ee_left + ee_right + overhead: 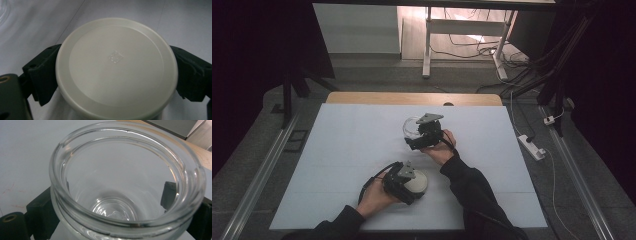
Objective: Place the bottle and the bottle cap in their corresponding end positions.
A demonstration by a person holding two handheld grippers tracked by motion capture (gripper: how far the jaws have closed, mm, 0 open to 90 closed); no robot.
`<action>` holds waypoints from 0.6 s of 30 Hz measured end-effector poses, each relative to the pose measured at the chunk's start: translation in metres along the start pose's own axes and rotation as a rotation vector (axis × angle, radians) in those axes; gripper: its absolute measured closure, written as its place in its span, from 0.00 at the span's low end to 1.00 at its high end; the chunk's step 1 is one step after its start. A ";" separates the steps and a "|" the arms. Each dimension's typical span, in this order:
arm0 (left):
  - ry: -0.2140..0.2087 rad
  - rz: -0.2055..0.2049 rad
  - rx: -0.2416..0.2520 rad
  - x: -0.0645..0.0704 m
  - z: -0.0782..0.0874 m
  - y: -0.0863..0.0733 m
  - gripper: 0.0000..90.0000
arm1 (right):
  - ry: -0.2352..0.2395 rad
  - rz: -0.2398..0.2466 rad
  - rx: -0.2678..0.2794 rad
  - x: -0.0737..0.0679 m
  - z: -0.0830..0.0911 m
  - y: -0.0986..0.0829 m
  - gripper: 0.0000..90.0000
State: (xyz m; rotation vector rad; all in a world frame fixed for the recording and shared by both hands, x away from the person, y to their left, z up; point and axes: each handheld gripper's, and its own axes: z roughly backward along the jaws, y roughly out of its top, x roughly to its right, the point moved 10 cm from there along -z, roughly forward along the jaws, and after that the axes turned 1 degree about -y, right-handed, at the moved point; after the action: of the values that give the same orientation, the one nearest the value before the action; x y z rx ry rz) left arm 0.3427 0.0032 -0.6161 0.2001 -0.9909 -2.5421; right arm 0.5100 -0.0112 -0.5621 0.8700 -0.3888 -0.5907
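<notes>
The person is working with a two-part container on a pale blue-white table point(337, 165). The left gripper point(404, 180) is sitting near the front edge, its jaws clamping a cream plastic lid point(116, 67) from both sides; in the left gripper view the black jaws are pressing against the lid's rim at left and right, and the lid is lying flat with its top face toward the camera. The right gripper point(424, 132) is farther back, near the middle of the table, and its jaws are gripping an empty clear glass jar point(127, 177) just under the thick rim; the right gripper view is looking down the open mouth to the ribbed base. The jar and lid are well apart, so the pairing of the two is not yet done.

The likely step in hand is bringing the lid over the jar mouth. Several things could be going wrong from here. The lid is being pinched only at its thin edge, so a tilt of the wrist could be popping it out of the jaws. Glass is smooth, and the jar could be slipping or rotating if the lid is pressed down off-centre. If the lid arrives tilted, it may be catching on one side of the rim and jamming rather than seating.
</notes>
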 end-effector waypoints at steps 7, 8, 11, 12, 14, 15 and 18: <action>-0.023 0.012 -0.014 -0.001 -0.001 -0.001 0.09 | 0.012 -0.010 0.003 0.001 0.000 -0.001 0.07; -0.023 0.013 -0.017 -0.001 -0.002 -0.001 0.08 | 0.015 -0.014 0.003 0.002 0.000 -0.001 0.07; -0.026 0.010 -0.023 -0.001 -0.001 -0.001 0.08 | 0.025 -0.017 0.007 0.002 0.000 -0.002 0.07; -0.026 0.010 -0.026 -0.001 -0.001 -0.001 0.08 | 0.024 -0.017 0.008 0.002 0.000 -0.002 0.07; -0.027 0.012 -0.029 -0.001 -0.001 -0.001 0.08 | 0.020 -0.021 0.007 0.002 0.000 -0.002 0.07; -0.027 0.014 -0.030 -0.001 -0.001 -0.001 0.08 | 0.018 -0.022 0.002 0.002 0.000 -0.002 0.07; -0.031 0.017 -0.033 0.000 -0.002 0.000 0.07 | 0.017 -0.027 0.000 0.002 0.000 -0.002 0.06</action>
State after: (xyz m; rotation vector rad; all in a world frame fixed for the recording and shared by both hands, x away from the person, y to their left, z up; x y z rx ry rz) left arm 0.3434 0.0027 -0.6176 0.1426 -0.9577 -2.5512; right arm 0.5109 -0.0134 -0.5638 0.8807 -0.3621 -0.6074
